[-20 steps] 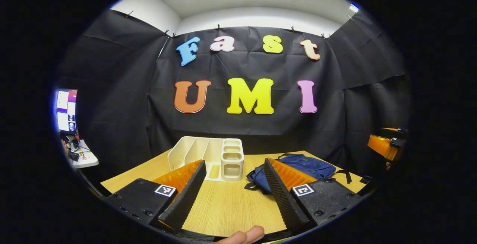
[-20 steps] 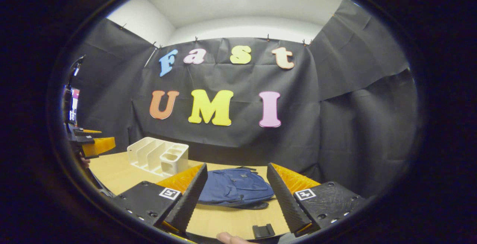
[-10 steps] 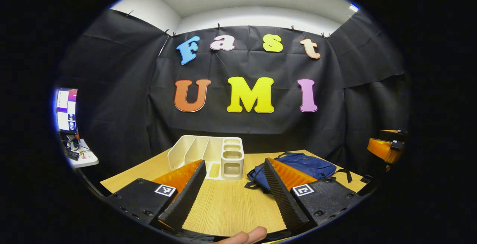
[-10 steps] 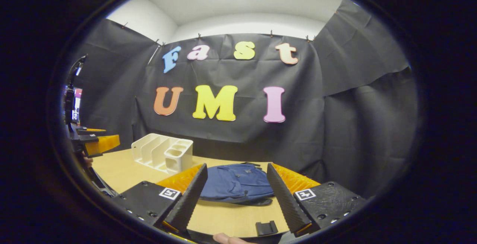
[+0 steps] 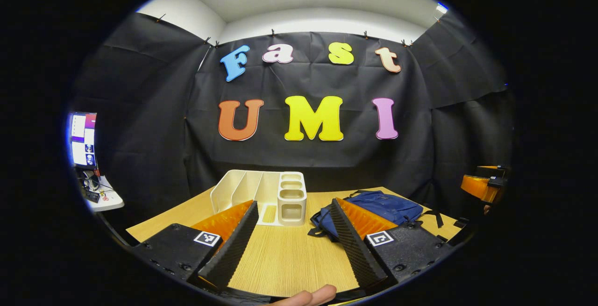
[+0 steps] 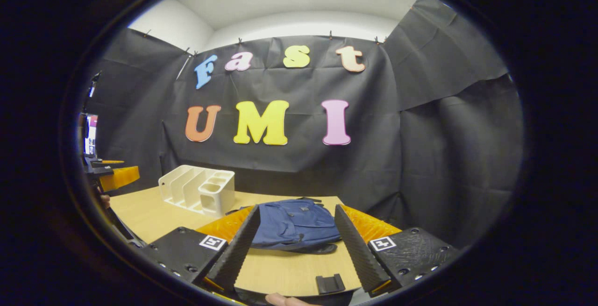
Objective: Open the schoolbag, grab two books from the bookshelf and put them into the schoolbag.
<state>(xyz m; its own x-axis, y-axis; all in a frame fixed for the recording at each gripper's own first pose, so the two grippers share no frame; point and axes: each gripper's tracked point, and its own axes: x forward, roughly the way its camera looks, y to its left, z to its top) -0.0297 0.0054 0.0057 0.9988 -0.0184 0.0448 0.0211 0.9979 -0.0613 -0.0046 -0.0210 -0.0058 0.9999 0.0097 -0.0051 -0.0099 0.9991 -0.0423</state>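
Both grippers, left gripper (image 5: 293,238) and right gripper (image 6: 294,240), are hovering wide open, holding nothing, near the flat-lying schoolbag (image 6: 294,224) beside the bookless-looking bookshelf (image 5: 261,196); stage is looking ambiguous.

Navy schoolbag (image 6: 294,224), white bookshelf (image 5: 261,196)

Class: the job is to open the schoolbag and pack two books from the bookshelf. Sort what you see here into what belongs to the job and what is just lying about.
Belongs to the job:
blue schoolbag, lying flat
white bookshelf, no books visible in its slots
left gripper, open
right gripper, open

Just lying about:
small black clip at the table edge
side desk with a monitor
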